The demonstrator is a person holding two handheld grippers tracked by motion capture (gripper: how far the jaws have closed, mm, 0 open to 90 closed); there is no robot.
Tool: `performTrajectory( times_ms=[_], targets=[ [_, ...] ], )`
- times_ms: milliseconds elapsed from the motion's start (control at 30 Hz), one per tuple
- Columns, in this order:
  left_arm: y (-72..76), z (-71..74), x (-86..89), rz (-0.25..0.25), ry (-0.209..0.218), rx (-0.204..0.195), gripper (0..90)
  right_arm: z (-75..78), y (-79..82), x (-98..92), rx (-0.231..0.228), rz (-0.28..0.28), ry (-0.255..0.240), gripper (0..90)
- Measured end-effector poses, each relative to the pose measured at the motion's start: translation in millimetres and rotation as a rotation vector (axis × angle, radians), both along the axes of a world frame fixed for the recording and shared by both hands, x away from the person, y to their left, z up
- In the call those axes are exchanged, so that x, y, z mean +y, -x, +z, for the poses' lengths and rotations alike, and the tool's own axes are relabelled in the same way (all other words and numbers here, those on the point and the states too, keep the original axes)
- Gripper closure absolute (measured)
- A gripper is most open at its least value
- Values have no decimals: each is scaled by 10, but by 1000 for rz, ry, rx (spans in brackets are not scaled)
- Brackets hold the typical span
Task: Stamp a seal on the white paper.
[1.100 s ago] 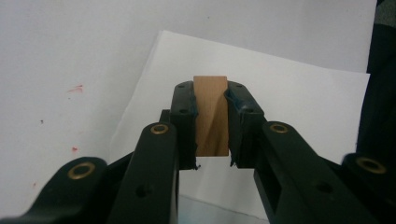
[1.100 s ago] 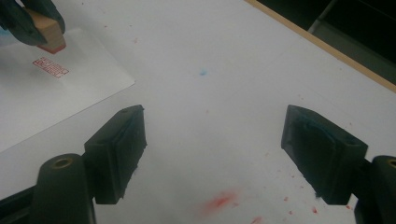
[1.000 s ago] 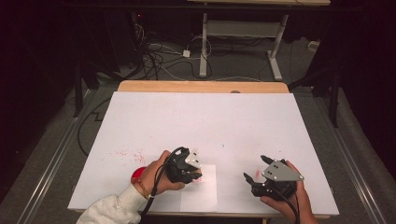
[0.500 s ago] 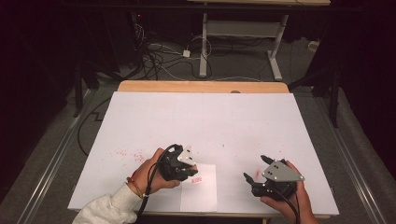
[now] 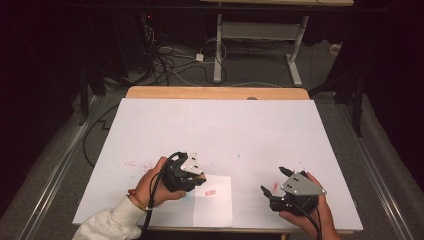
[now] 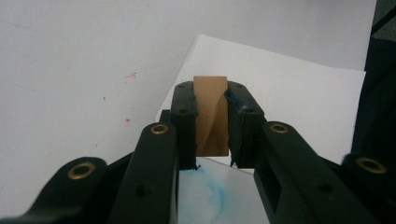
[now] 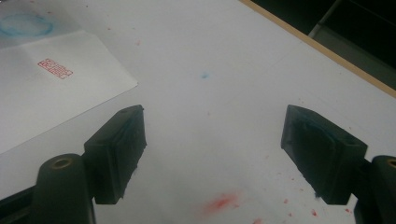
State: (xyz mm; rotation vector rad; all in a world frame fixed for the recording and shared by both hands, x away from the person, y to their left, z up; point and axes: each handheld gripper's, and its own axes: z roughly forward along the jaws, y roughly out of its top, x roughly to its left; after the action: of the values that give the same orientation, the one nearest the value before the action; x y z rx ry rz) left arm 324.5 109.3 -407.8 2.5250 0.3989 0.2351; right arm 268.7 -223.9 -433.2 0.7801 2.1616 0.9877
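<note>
White table [image 5: 220, 130] | left gripper [image 6: 211, 122] clamps wooden stamp [image 6: 211, 116] | right gripper [image 7: 215, 154] level, jaws apart

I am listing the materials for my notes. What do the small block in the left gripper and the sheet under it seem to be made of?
The block looks like wood: matt tan brown with faint grain. The sheet looks like thin white paper: matt, lying flat, bearing a red stamp mark.
</note>
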Motion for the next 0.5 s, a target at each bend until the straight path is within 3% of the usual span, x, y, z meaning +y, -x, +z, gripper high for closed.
performTrajectory(
  times_ms=[500],
  targets=[
    [2,30,205,38,29,-21,736,3,12,1,-2,14,2,226]
  ],
)
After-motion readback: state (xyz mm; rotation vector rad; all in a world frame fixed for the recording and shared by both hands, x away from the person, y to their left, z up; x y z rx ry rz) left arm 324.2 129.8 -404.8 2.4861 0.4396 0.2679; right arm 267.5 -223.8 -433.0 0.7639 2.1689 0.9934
